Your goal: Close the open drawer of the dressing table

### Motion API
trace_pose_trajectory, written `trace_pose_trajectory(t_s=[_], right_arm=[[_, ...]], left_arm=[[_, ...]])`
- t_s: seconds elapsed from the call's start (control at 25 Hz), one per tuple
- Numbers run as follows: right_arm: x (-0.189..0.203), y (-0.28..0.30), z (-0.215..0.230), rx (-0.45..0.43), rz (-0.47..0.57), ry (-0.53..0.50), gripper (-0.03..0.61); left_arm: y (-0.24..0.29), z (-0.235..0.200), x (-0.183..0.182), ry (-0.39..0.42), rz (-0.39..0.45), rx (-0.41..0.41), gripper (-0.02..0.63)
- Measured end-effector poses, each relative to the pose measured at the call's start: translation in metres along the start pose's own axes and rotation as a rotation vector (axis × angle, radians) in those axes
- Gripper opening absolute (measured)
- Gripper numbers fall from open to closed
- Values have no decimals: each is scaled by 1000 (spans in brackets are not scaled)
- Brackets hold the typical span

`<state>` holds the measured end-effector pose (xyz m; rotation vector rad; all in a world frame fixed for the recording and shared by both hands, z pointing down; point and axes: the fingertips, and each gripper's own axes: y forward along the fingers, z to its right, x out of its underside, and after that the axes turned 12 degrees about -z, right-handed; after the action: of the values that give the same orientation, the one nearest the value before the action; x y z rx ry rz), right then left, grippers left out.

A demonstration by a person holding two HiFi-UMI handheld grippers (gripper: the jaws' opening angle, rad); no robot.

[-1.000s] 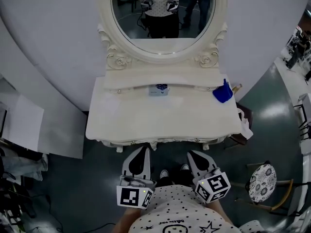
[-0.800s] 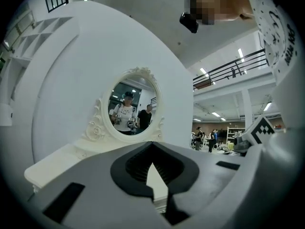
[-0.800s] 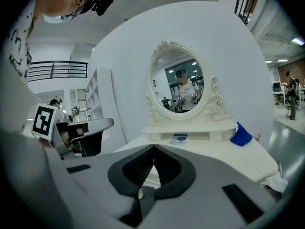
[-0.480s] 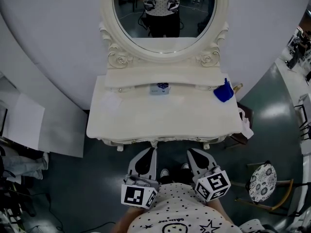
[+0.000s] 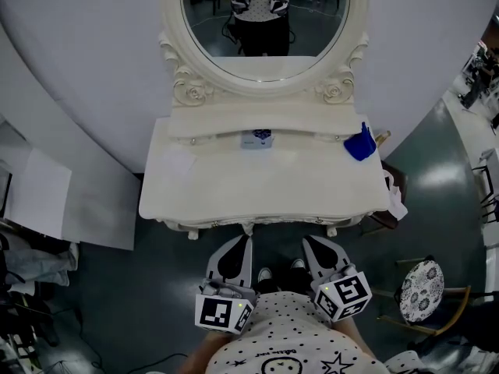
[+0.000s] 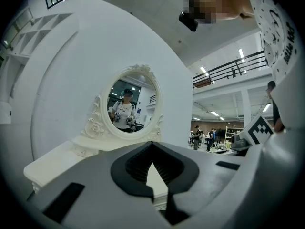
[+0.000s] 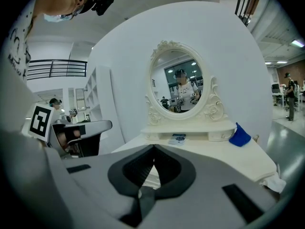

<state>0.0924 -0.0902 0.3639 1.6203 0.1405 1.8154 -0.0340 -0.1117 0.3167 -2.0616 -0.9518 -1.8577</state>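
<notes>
Your left hand-held gripper (image 5: 236, 246) and right hand-held gripper (image 5: 314, 246) side by side at your belly, jaws together, empty, aimed at dressing table (image 5: 265, 189), not touching it.

TABLE: cream carved dressing table (image 5: 257, 189) against white curved wall panel (image 5: 93, 68) | REAR: oval carved-frame mirror (image 5: 265, 22) upright above low shelf | TOP: small white blue-printed box (image 5: 256, 139) rear centre; blue cloth-like item (image 5: 359, 145) rear right | FLOOR: round patterned stool (image 5: 421, 293) right, well apart | FRONT: left gripper (image 5: 240, 246), right gripper (image 5: 312, 246) side by side near front edge
</notes>
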Motion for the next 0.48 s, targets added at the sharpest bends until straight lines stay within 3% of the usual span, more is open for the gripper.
trace_pose_trajectory(t_s=[0.48], right_arm=[[3,-5,2,23,6,4,9]], left_arm=[[-1,3,1,1,-1,16,12]])
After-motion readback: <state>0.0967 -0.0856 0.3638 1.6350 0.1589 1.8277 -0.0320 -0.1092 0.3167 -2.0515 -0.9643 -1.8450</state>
